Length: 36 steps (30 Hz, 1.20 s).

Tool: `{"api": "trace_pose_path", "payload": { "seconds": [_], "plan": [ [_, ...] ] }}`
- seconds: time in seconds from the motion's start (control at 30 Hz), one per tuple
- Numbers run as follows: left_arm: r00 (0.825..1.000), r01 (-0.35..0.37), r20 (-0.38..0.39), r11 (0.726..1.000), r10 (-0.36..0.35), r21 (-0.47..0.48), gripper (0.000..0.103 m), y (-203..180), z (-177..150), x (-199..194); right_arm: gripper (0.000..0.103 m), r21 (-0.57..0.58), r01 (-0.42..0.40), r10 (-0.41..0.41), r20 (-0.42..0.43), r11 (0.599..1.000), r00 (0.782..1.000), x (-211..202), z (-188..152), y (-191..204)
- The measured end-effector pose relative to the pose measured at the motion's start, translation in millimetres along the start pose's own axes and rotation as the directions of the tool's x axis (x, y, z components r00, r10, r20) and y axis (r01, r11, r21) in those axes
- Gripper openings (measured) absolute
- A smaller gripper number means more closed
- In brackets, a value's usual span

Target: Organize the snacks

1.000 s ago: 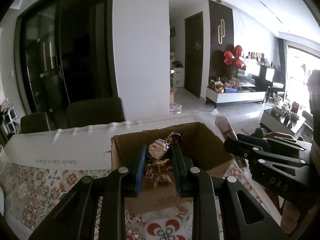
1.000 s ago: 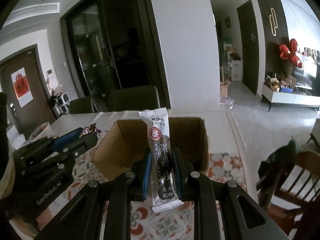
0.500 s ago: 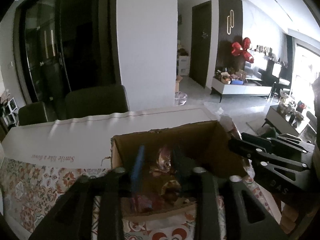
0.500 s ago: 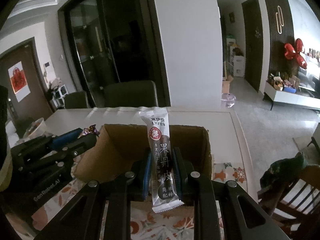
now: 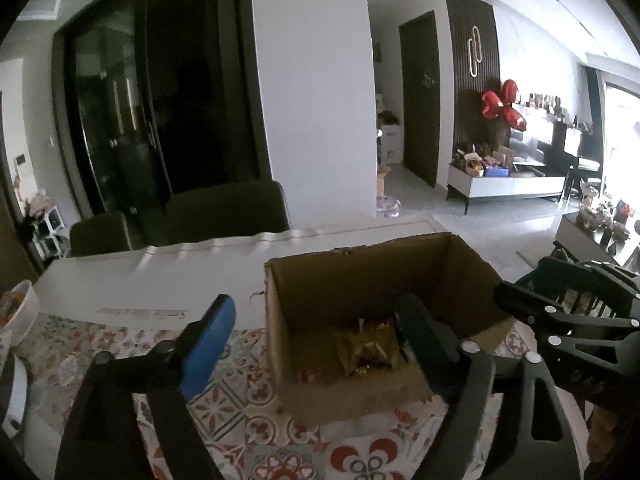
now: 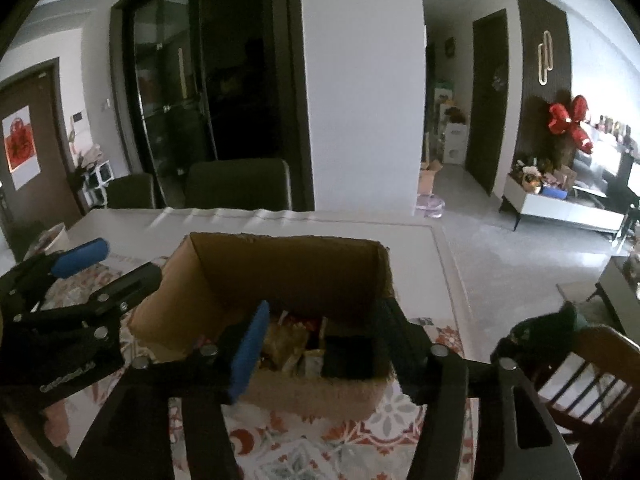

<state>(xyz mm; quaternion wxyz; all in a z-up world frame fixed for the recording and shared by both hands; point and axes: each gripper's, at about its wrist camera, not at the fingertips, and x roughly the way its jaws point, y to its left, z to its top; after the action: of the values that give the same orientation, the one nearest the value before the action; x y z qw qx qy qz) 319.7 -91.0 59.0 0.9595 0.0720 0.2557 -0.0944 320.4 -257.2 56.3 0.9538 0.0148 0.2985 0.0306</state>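
Observation:
An open cardboard box stands on the patterned tablecloth; it also shows in the right wrist view. Gold-wrapped candy and several other snack packets lie inside it. My left gripper is open and empty, its jaws wide apart over the box's near left side. My right gripper is open and empty, spread over the box's near edge. Each gripper shows in the other's view: the right one at the box's right, the left one at its left.
A white table carries the patterned cloth. Dark chairs stand behind the table. A white bowl sits at the left edge. A wooden chair stands at the right.
Both grippers have opened. The gold candy dropped from the left gripper into the box, and the long white snack packet dropped from the right gripper into the box.

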Motion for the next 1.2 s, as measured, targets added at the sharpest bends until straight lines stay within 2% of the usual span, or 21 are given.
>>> {"api": "trace_pose_path", "payload": {
  "seconds": [0.13, 0.2, 0.33, 0.4, 0.53, 0.67, 0.9, 1.2],
  "plan": [
    [0.999, -0.018, 0.044, 1.000, 0.017, 0.021, 0.092, -4, -13, -31, 0.069, 0.024, 0.015, -0.015, 0.024, 1.000, 1.000, -26, -17, 0],
    [0.998, -0.028, 0.062, 0.999, 0.027, 0.028, 0.095, -8, -20, -47, 0.076, 0.033, 0.029, -0.030, 0.039, 0.999, 0.999, -41, -26, 1],
    [0.995, -0.037, 0.095, 0.999, 0.034, 0.036, 0.099, -12, -34, -77, 0.078, 0.064, 0.054, -0.058, 0.071, 0.996, 0.996, -72, -45, 1],
    [0.992, -0.042, 0.117, 0.998, 0.036, 0.044, 0.100, -16, -42, -93, 0.083, 0.086, 0.065, -0.072, 0.087, 0.994, 0.994, -88, -56, 1],
    [0.988, -0.045, 0.148, 0.998, 0.038, 0.049, 0.103, -21, -60, -124, 0.083, 0.101, 0.088, -0.099, 0.112, 0.991, 0.989, -116, -72, 3],
    [0.989, -0.041, 0.145, 0.998, 0.034, 0.045, 0.103, -23, -76, -146, 0.088, 0.108, 0.103, -0.117, 0.129, 0.989, 0.985, -142, -87, 9],
    [0.992, -0.029, 0.126, 0.999, 0.024, 0.041, 0.103, -22, -97, -178, 0.091, 0.109, 0.112, -0.128, 0.149, 0.988, 0.981, -181, -117, 18],
    [0.993, -0.033, 0.112, 0.999, 0.032, 0.007, 0.103, -16, -125, -204, 0.092, 0.118, 0.115, -0.132, 0.140, 0.986, 0.981, -202, -145, 31]
  ]
}}
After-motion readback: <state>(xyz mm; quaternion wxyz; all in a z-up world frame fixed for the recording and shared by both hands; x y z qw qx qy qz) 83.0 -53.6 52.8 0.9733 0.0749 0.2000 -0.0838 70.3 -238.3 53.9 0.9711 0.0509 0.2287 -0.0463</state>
